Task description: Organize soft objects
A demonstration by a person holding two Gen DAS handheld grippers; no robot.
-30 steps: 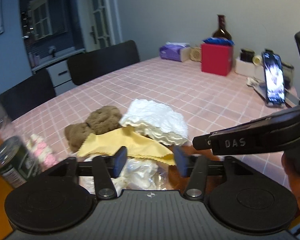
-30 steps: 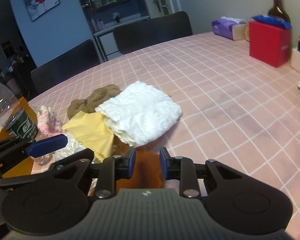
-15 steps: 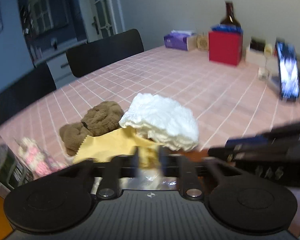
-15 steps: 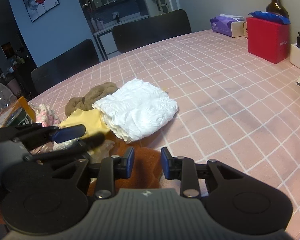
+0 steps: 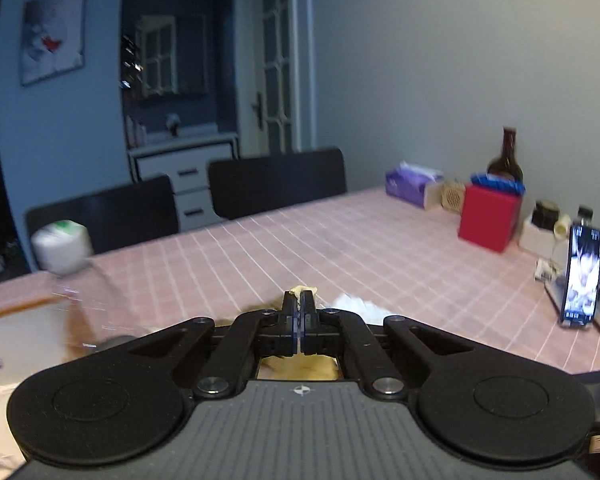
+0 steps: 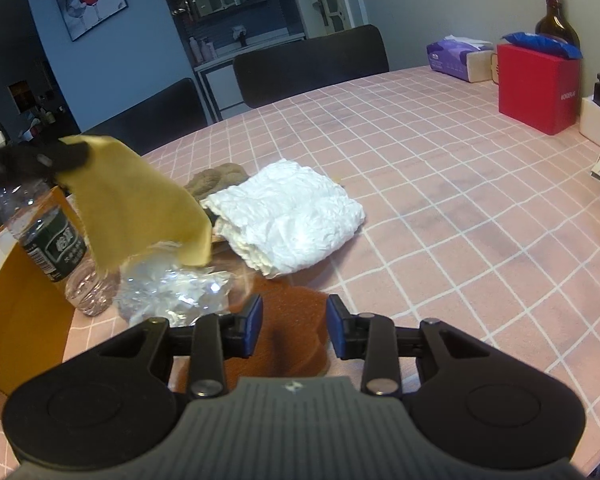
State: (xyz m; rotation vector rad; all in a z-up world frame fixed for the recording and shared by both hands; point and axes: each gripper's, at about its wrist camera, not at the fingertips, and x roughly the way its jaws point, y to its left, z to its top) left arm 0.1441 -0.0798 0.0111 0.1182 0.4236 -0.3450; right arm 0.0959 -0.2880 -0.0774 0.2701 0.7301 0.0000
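My left gripper (image 5: 299,307) has its jaws pressed together on a corner of the yellow cloth (image 6: 140,204), a sliver of which pokes out past the fingertips (image 5: 307,300). In the right wrist view that cloth hangs free in the air from the pinch, draping down in front of the water bottle (image 6: 46,236) and above the crumpled clear plastic (image 6: 172,288). My right gripper (image 6: 294,326) stands with its jaws well apart, holding nothing, its blue pads (image 6: 253,320) flanking a rust-brown cloth (image 6: 294,336) that lies on the pink checked tablecloth (image 6: 440,216) directly between and just below them. Just ahead of those open jaws rests the folded white cloth (image 6: 288,216), and behind it, partly hidden, a tan fuzzy cloth (image 6: 216,178). An orange box (image 6: 18,320) sits to the left of my right jaws, touching the bottle's side. Far ahead and to the right stand a red box (image 6: 538,86), a purple tissue pack (image 6: 454,58) and a dark bottle (image 6: 556,16). A phone (image 5: 584,280) stands propped upright, off to the right of my left jaws.
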